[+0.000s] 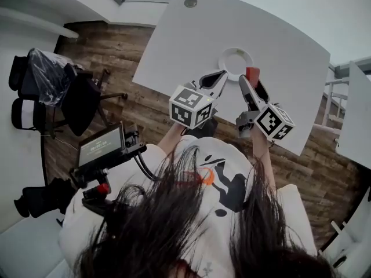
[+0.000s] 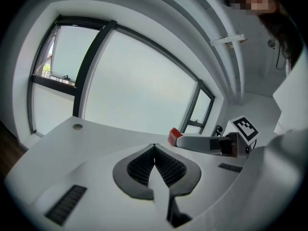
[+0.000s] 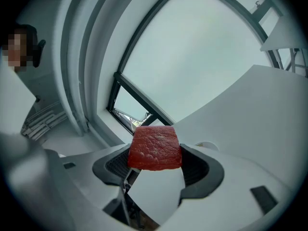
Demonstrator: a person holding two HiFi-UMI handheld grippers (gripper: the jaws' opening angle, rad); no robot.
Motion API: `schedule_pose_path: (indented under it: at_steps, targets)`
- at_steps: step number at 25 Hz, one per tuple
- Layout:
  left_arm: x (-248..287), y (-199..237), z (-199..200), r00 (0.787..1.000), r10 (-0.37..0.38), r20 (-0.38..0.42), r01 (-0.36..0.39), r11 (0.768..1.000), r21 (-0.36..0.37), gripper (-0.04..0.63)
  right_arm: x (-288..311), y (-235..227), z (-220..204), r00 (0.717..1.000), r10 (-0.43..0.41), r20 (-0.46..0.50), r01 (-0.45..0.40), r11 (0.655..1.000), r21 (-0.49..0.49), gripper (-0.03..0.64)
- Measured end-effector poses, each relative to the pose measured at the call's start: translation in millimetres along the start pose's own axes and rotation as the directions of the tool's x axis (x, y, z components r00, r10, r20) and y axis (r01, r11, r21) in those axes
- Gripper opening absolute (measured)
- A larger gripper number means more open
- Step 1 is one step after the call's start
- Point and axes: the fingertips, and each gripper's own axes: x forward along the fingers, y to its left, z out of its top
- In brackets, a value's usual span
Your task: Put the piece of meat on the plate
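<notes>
Where the right gripper [image 3: 155,170] bites: its jaws are closed on the piece of meat [image 3: 155,147], a red slab pinched by its lower part between the ribbed pads [image 3: 114,163], with most of it standing clear above them.
Left gripper [image 2: 154,148]: jaws brought together tip to tip, with nothing between them.
Piece of meat: off the table, just to the right of the plate [image 1: 225,55] as the head view shows it, and not yet over the plate's middle. How high it hangs above the plate cannot be read.
Left gripper's place: on the near-left side of the plate, tips close to its rim and apparently idle.
Plate: white with a raised ring rim and nothing on it, resting on the table [image 1: 174,45] between the two pairs of jaws.
Table: white and plain. The only other thing on it is a small round cap [image 1: 190,3], well away from the plate toward the far corner.
Step in hand: by the look of it, the carry. The meat is gripped and lifted, and it is nearly at the plate but not yet set down.
Next move: it likely calls for a short shift left to bring the meat over the plate's middle. Then the right gripper would lower until the slab rests inside the rim, and only then part its jaws.
Care: the left gripper sits close to the rim, so it should stay clear of the drop.
</notes>
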Motion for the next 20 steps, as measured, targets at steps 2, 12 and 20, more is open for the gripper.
schedule_pose_path:
  at_steps: [2,12,20]
  targets:
    - [8.4,12.4,0.2,1.000,-0.008,-0.009,0.008,1.000,-0.009,0.005,12.8,-11.4,-4.2,0.999,-0.035,-0.005,0.035,0.999,-0.014,0.301]
    - [49.7,58.0,-19.6,0.992,-0.056,-0.110,0.052,0.998,-0.033,0.005,64.9,-84.7,-49.7,0.967,-0.221,-0.127,0.206,0.971,-0.122,0.301]
    - [62.0,77.5,-18.4,0.990,-0.068,-0.123,0.060,0.996,-0.063,0.005,92.0,-125.1,-85.4,0.907,-0.330,-0.262,0.261,0.928,-0.267,0.301]
